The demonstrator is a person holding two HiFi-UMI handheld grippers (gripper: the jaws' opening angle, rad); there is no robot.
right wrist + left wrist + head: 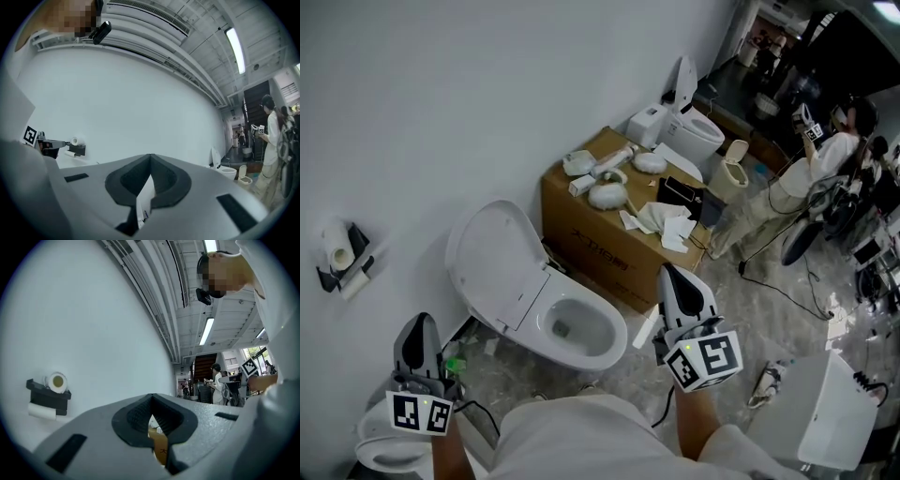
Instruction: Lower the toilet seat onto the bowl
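well, the toilet seat [492,258] is up: a smooth white oval tipped back toward the pale wall [441,94], with its flat underside facing the room. whether a separate lid lies behind it cannot be told. below it the white bowl [614,342] is uncovered, its rounded rim bare and a dark drain at the bottom of the basin. the toilet stands on the grey marbled floor [787,277], just beside a brown cardboard box [591,239] whose top carries white fittings and crumpled paper

the left gripper [419,326] is at the lower left of the head view, near the lower edge of the raised seat but apart from it. its jaws are closed tip to tip with nothing between them, and only a sliver of the box shows through the small gap behind the tips. the right gripper [672,277] is to the right of the bowl, in front of the box and clear of the toilet. its jaws are likewise pressed together and empty, with a strip of white showing through the gap

a black holder with toilet rolls [342,255] hangs on the wall to the left of the seat. further along the wall stands a second toilet [689,127], its seat also raised, and beyond it a person [825,164] stands on the floor
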